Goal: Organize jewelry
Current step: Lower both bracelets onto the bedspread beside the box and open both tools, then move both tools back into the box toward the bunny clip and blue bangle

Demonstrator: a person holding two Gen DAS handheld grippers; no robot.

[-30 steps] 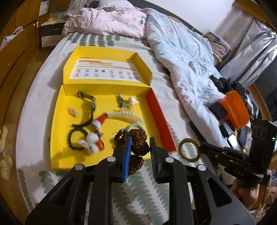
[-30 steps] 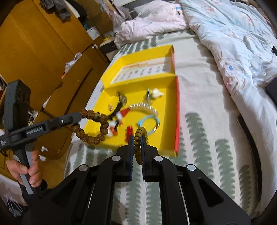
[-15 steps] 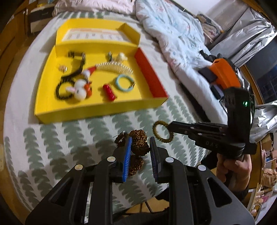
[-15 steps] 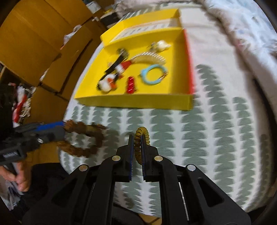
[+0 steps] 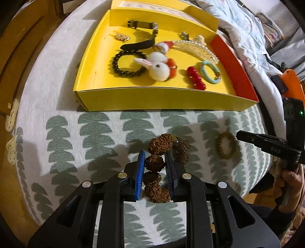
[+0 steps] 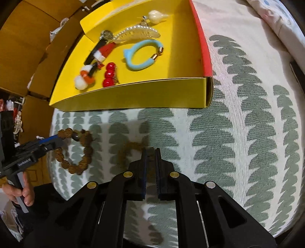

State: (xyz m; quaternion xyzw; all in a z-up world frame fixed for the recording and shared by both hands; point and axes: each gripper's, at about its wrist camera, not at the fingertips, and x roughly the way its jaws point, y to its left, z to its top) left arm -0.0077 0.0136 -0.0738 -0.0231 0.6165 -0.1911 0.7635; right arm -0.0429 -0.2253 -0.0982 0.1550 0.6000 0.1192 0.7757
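My left gripper (image 5: 154, 160) is shut on a brown rough-bead bracelet (image 5: 159, 150), which rests low on the patterned bedspread; it also shows in the right wrist view (image 6: 76, 148). My right gripper (image 6: 150, 152) has its jaws slightly apart with nothing between them. A small gold coil hair tie (image 6: 129, 152) lies on the bedspread just left of its tips; it also shows in the left wrist view (image 5: 226, 146). The yellow box (image 5: 152, 99) beyond holds several jewelry pieces: a black bead bracelet (image 5: 127, 64), red beads (image 5: 195, 77), a blue bangle (image 6: 143, 55).
The box has a red right wall (image 5: 234, 66) and an upright lid (image 5: 162, 7). A crumpled quilt (image 5: 238, 28) lies at the right. Wooden cabinets (image 6: 28, 38) stand left of the bed. The bed edge is close below both grippers.
Both grippers moved back from the box and down to the bedspread. The right gripper let go of the gold hair tie, which now lies on the cloth. The left still holds the brown bracelet.
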